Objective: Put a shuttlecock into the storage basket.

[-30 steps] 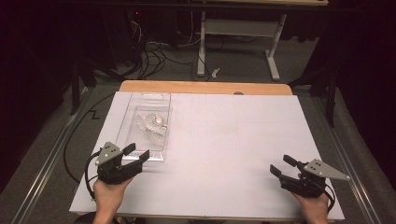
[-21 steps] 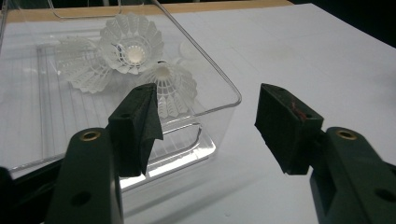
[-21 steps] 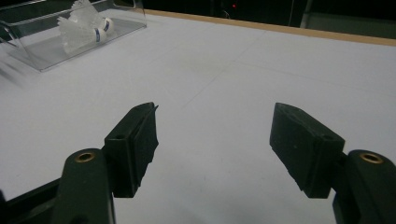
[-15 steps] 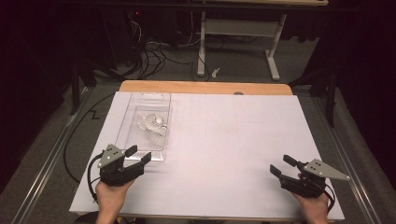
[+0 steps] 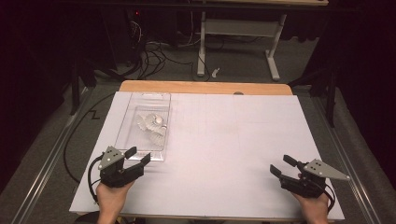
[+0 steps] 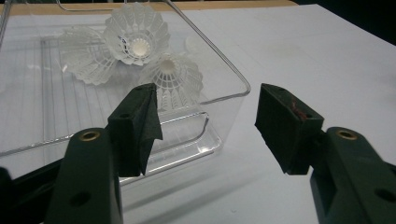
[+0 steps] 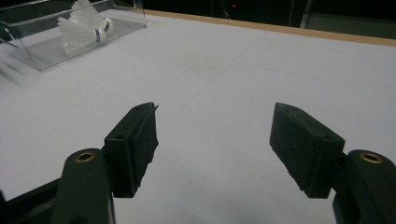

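White sheeting covers the table [image 5: 224, 140] in the high view, with a dark room and cables on the floor behind it. Your left gripper [image 5: 137, 155] sits at the near end of the clear plastic tray [image 5: 133, 105], jaws spread and holding nothing. White shuttlecocks [image 5: 152, 125] lie inside the tray. Your right gripper [image 5: 279, 167] rests near the table's front right corner, well apart from the tray, jaws also spread.

From the left gripper view, your left gripper [image 6: 208, 126] frames the tray's [image 6: 224, 79] near corner, with three shuttlecocks [image 6: 137, 35] clustered behind the wall.

From the right gripper view, your right gripper [image 7: 215, 140] gapes over bare sheet; the tray [image 7: 32, 56] lies far off.
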### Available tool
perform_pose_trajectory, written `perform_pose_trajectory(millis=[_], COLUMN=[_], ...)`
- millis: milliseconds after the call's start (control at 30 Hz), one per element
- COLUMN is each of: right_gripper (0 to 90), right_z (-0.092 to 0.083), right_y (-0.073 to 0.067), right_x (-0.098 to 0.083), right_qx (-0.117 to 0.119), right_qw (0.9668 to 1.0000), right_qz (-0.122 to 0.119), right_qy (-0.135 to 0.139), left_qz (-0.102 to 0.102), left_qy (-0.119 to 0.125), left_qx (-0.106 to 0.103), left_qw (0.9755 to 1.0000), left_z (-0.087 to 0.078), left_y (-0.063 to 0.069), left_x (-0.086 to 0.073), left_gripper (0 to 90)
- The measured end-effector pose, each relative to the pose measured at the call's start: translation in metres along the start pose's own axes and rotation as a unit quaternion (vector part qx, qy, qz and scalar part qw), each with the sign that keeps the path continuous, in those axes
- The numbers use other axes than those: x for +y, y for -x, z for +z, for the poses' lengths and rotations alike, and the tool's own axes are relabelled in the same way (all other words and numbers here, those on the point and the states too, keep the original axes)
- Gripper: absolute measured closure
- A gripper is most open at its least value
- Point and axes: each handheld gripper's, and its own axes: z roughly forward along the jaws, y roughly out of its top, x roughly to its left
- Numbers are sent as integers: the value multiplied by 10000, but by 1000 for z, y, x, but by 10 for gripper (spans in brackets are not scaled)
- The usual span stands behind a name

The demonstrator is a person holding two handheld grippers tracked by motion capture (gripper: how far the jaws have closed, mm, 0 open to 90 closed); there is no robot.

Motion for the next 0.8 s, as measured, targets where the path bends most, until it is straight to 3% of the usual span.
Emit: perform_pose_trajectory(millis=[800], right_gripper=[327], right_z=[0], right_y=[0], right_x=[0], right_qx=[-4], right_qw=[10000], right_qz=[-3], right_qy=[6], left_qz=[30], left_qy=[-83], left_qx=[47], left_qw=[10000], left_z=[4], left_y=[0], left_x=[-12], left_gripper=[398])
